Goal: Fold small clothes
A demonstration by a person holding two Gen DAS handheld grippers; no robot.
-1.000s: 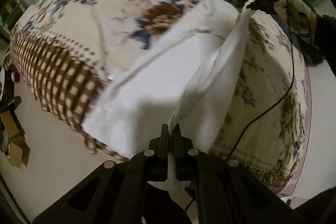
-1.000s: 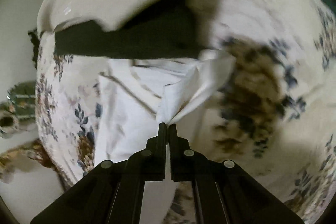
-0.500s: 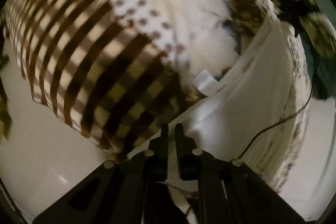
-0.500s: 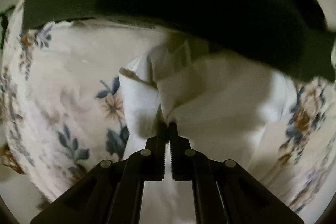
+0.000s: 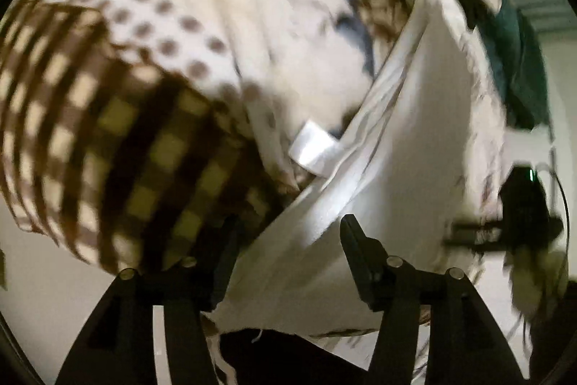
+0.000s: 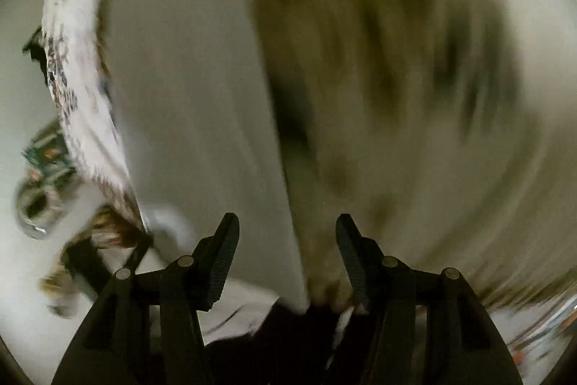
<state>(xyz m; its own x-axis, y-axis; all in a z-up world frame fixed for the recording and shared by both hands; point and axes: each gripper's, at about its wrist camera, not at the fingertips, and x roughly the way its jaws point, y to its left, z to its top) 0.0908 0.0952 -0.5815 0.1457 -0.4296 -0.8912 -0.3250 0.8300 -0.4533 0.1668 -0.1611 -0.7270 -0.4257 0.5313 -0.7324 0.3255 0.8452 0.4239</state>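
White garment [image 5: 407,147] is lying flat on the patterned desk cover [image 5: 137,103], one fold seemingly laid; left gripper [image 5: 288,240] and right gripper [image 6: 286,233] are being held wide open, empty; further folds are judged remaining

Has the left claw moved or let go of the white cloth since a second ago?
Yes. The left claw was clamped on the white cloth; now it is open, and sits closer to the checked edge of the tablecloth.
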